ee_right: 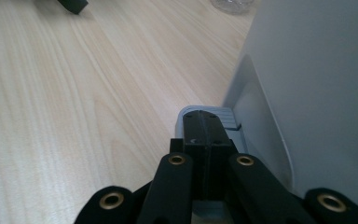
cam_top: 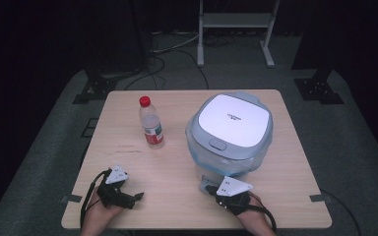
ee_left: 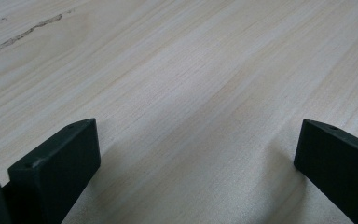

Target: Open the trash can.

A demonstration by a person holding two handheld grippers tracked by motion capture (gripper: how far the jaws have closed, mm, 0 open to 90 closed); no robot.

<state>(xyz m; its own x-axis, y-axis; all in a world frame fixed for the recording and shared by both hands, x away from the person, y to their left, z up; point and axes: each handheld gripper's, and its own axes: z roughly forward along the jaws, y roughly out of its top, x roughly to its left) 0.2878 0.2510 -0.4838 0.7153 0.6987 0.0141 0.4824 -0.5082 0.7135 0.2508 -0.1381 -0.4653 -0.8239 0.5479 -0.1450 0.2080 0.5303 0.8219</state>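
A white and pale-blue rice cooker [cam_top: 231, 130] with its lid down stands on the right half of the wooden table [cam_top: 128, 162]. Its pale wall [ee_right: 317, 84] rises at the right in the right gripper view. My right gripper [cam_top: 208, 187] lies at the cooker's near left foot; its jaws [ee_right: 206, 127] are pressed together with nothing between them, over a small grey tab [ee_right: 233, 122] at the cooker's base. My left gripper [cam_top: 139, 196] rests near the front left edge, its jaws [ee_left: 196, 140] wide apart over bare wood.
A clear water bottle [cam_top: 151, 123] with a red cap stands upright left of the cooker. A faint scratch mark [cam_top: 128, 147] runs across the wood near it. Beyond the table are cables on the floor and a white stand frame [cam_top: 236, 29].
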